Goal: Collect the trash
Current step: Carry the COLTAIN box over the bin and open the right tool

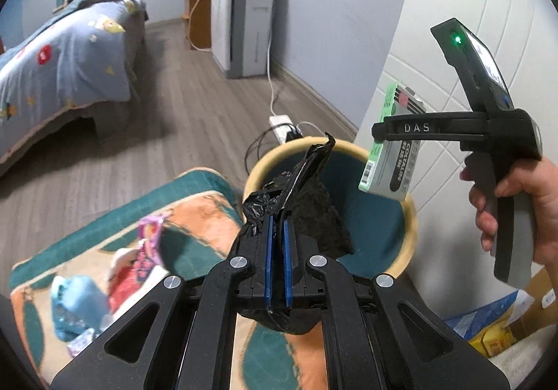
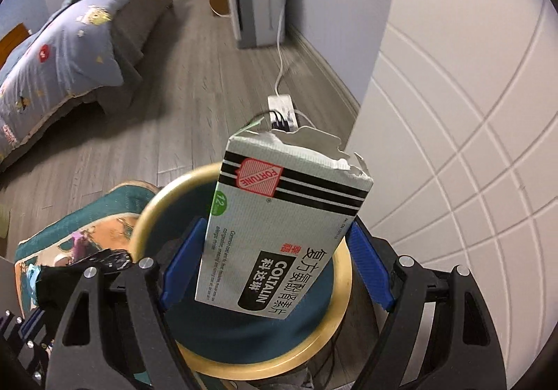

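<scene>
My left gripper (image 1: 278, 219) is shut on a crumpled black plastic wrapper (image 1: 314, 201), which hangs over the near rim of a round bin (image 1: 411, 215) with a tan rim and teal inside. A person's hand (image 1: 516, 201) holds my right gripper (image 2: 277, 250) at the right. Its blue pads (image 2: 185, 257) stand wide and press on the sides of a torn white and green medicine box (image 2: 286, 215). In the left wrist view the box (image 1: 390, 163) hangs over the far right of the bin; in the right wrist view it is straight above the bin (image 2: 343, 282).
Left of the bin, a teal and orange rug (image 1: 195, 187) carries a pink wrapper (image 1: 150, 243), a blue bag (image 1: 73, 299) and a red item (image 1: 122, 289). A power strip (image 1: 282, 125) with cables lies behind the bin. A white door (image 1: 470, 41) is close on the right, a bed (image 1: 62, 69) to the left.
</scene>
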A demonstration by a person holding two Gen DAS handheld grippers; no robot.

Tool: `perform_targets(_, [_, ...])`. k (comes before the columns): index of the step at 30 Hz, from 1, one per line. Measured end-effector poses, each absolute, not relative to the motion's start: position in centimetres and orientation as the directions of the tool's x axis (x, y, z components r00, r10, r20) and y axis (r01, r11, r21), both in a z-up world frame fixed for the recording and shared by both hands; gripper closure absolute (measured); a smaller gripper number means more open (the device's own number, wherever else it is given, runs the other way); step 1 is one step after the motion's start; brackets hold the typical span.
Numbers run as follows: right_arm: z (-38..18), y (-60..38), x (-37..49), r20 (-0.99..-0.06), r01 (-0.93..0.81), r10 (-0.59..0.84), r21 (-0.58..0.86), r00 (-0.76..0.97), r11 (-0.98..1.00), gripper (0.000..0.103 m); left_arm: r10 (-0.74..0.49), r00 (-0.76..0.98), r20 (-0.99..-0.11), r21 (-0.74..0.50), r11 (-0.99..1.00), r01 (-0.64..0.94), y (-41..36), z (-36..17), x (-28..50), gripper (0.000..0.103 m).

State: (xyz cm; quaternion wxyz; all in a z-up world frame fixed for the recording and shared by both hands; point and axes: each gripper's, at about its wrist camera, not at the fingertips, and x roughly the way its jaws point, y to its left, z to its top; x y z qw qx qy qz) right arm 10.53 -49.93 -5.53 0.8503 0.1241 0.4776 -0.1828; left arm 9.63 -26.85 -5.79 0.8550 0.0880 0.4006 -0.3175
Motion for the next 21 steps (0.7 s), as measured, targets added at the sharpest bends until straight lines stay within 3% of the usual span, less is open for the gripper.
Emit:
perform_targets(7, [-6.6, -50.4, 10.6, -0.863, 0.421, -0.187, 0.033, 0.470, 0.906, 0.023, -0.501, 0.463, -0.731, -0.132, 0.769, 0.625, -29.2, -6.9, 10.4, 0.095])
perform_targets(9, [-6.4, -50.5, 10.2, -0.860, 0.420, -0.189, 0.033, 0.474, 0.907, 0.021, -0.510, 0.460, -0.727, -0.132, 0.761, 0.635, -29.7, -7.0, 10.2, 0.087])
perform_targets(11, [-6.3, -50.7, 9.8, -0.856, 0.421, -0.191, 0.034, 0.480, 0.906, 0.018, -0.511, 0.468, -0.720, -0.124, 0.760, 0.638, -29.9, -6.9, 9.9, 0.067])
perform_targets(13, [-6.2, -50.9, 9.8, -0.850, 0.425, -0.196, 0.036, 0.489, 0.905, 0.018, -0.515, 0.477, -0.712, -0.117, 0.757, 0.643, -30.0, -6.8, 9.8, 0.055])
perform_targets(15, [-6.1, -51.1, 9.7, -0.847, 0.430, -0.198, 0.039, 0.493, 0.902, 0.016, -0.517, 0.484, -0.707, -0.109, 0.755, 0.647, -30.0, -6.6, 9.5, 0.053])
perform_targets(20, [-5.7, -50.7, 9.5, -0.841, 0.427, -0.201, 0.039, 0.502, 0.903, 0.009, -0.496, 0.515, -0.699, -0.081, 0.770, 0.633, -29.4, -6.0, 9.1, 0.021])
perform_targets(21, [-5.6, -50.5, 9.6, -0.839, 0.422, -0.203, 0.034, 0.504, 0.906, 0.006, -0.489, 0.525, -0.696, -0.075, 0.777, 0.625, -29.1, -5.7, 9.1, 0.019])
